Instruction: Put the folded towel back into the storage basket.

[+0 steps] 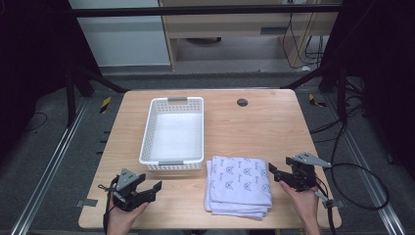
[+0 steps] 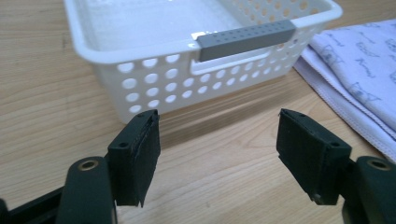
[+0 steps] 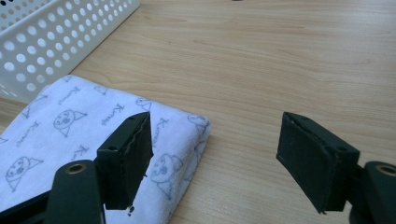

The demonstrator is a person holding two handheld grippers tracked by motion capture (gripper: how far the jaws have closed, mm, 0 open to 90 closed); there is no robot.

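Two grippers sit low over the near edge of the wooden table (image 1: 254, 122) in the high view, each held in a person's hand. The left gripper (image 1: 155, 186) is near the front left corner, the right gripper (image 1: 270, 171) toward the front right, both pointing inward. Between them, by the front edge, lies a stack of folded white cloths (image 1: 239, 185) printed with small cartoon faces. Just behind the stack's left side stands a white perforated plastic basket (image 1: 172, 132) with grey handles; nothing is inside it. A small dark round cap (image 1: 242, 102) is set into the tabletop near the far edge.

From the left gripper view, the black jaws are spread wide with nothing between them, over bare wood. The basket's near wall and grey handle (image 2: 246, 38) face them, and the cloth stack's edge shows at the right.

From the right gripper view, the jaws are likewise wide apart and hold nothing. The left jaw overlaps the cloth stack's corner; the right jaw is over bare wood.
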